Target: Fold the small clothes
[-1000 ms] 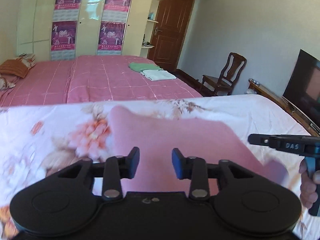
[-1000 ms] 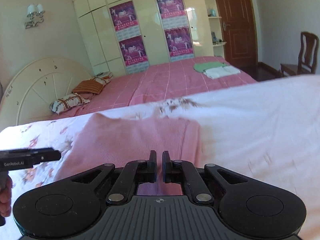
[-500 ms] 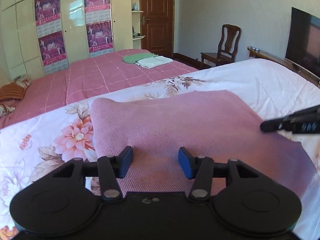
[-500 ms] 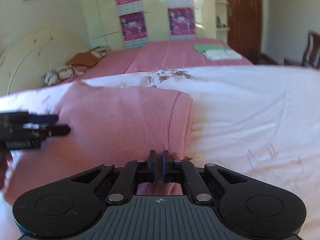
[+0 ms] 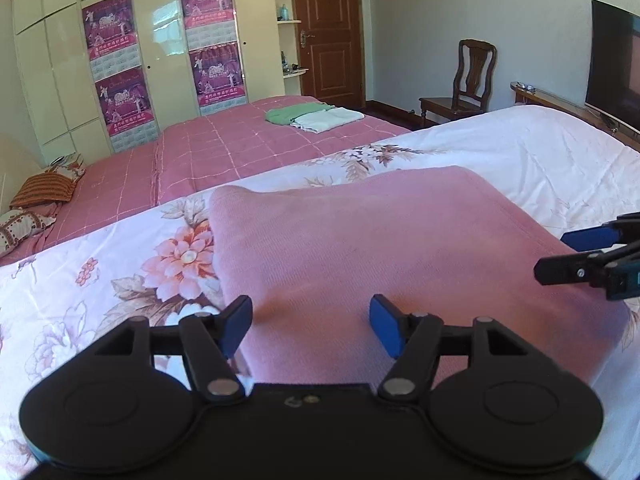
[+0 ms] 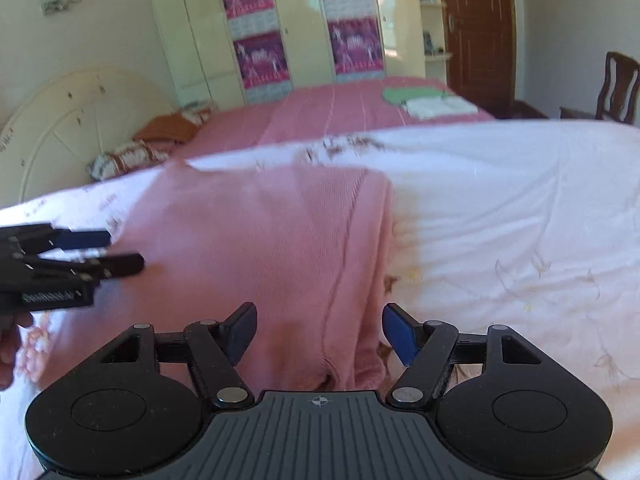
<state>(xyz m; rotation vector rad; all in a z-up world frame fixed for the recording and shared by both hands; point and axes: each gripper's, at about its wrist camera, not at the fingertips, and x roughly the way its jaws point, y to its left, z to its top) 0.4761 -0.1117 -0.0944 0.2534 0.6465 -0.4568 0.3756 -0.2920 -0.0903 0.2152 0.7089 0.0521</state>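
Note:
A pink knitted garment (image 5: 380, 240) lies folded and flat on the floral bedspread (image 5: 120, 264); the right wrist view shows the same garment (image 6: 256, 248). My left gripper (image 5: 310, 326) hovers over its near left edge, jaws opening, pads clear of the cloth. My right gripper (image 6: 318, 330) stands over the near right corner of the garment, jaws opening, nothing pinched between them. Each gripper shows in the other's view: the right gripper (image 5: 560, 258) at the right edge, the left gripper (image 6: 116, 252) at the left edge, beside a hand (image 6: 10, 344).
A second bed (image 5: 224, 148) with a pink checked cover stands behind, carrying a green and a white folded cloth (image 5: 316, 117) and pillows (image 5: 44, 188). A wooden chair (image 5: 468, 80), a door (image 5: 328, 28) and a television (image 5: 616, 60) are at the back and right.
The right gripper's jaws, shut on the garment's edge before, have opened and let the cloth go. The left jaws have spread wider. The garment now lies flat.

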